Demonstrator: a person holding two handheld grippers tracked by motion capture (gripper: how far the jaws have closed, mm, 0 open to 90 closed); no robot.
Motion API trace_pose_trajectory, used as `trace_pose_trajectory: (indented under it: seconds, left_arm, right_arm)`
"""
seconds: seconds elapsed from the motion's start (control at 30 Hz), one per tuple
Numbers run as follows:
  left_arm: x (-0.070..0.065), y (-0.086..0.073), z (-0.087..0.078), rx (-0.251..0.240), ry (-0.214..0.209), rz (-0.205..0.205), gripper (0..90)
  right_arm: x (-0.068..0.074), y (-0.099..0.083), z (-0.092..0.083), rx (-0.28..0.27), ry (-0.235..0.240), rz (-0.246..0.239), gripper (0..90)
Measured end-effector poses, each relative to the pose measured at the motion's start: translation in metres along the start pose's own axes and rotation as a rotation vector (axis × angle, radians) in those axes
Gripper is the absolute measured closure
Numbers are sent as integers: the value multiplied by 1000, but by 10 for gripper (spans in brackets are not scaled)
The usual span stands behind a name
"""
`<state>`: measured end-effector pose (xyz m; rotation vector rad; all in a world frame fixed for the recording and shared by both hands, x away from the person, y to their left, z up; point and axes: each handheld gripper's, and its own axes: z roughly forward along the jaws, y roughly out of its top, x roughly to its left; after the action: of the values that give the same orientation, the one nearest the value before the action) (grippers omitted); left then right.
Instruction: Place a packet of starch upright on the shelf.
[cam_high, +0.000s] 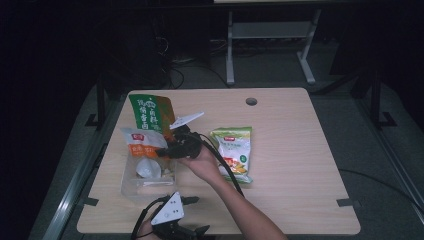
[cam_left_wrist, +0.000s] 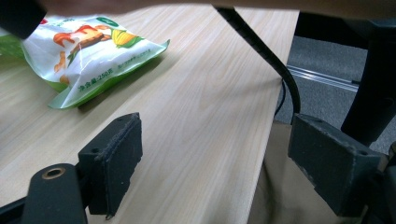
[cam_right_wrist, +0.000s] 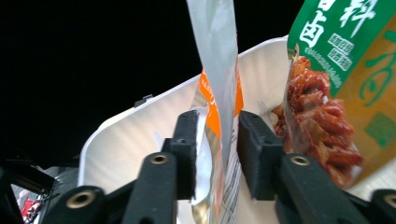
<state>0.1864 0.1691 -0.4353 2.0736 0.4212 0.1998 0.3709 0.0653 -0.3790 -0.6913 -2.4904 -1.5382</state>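
A clear plastic bin (cam_high: 131, 186) stands at the table's left with snack bags upright in it. The orange and white bag (cam_high: 142, 142) leans at its near side, and a green and orange bag (cam_high: 150, 112) rises behind it. My right gripper (cam_high: 167, 150) reaches into the bin from the right. In the right gripper view its jaws (cam_right_wrist: 217, 140) stand a little apart around the orange bag's foil edge (cam_right_wrist: 219, 107), not pressing it. The green bag (cam_right_wrist: 345, 70) is just to the right. My left gripper (cam_high: 197, 215) rests near the table's front edge, open and holding nothing (cam_left_wrist: 215, 158).
A green and white corn snack bag (cam_high: 235, 150) lies flat right of the bin, also in the left gripper view (cam_left_wrist: 88, 51). The right gripper's cable (cam_left_wrist: 261, 46) trails across the table. A cable hole (cam_high: 251, 101) sits near the far edge. Bare wood spreads over the right half.
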Motion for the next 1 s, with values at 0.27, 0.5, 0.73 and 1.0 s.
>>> trace_pose_trajectory:
  seconds: [0.27, 0.5, 0.73, 1.0]
  left_arm:
    - [1, 0, 0, 0, 7, -3, 173]
    - [2, -1, 0, 5, 9, 0, 173]
    - [2, -1, 1, 5, 10, -4, 174]
    - [2, -1, 1, 8, 13, -7, 174]
  right_arm:
    - [0, -7, -23, -1, 1, -23, 558]
    - [0, -12, -45, -19, -5, -22, 510]
    - [-3, -19, -65, -18, -17, -22, 500]
    - [-12, -32, -88, -24, -67, -1, 476]
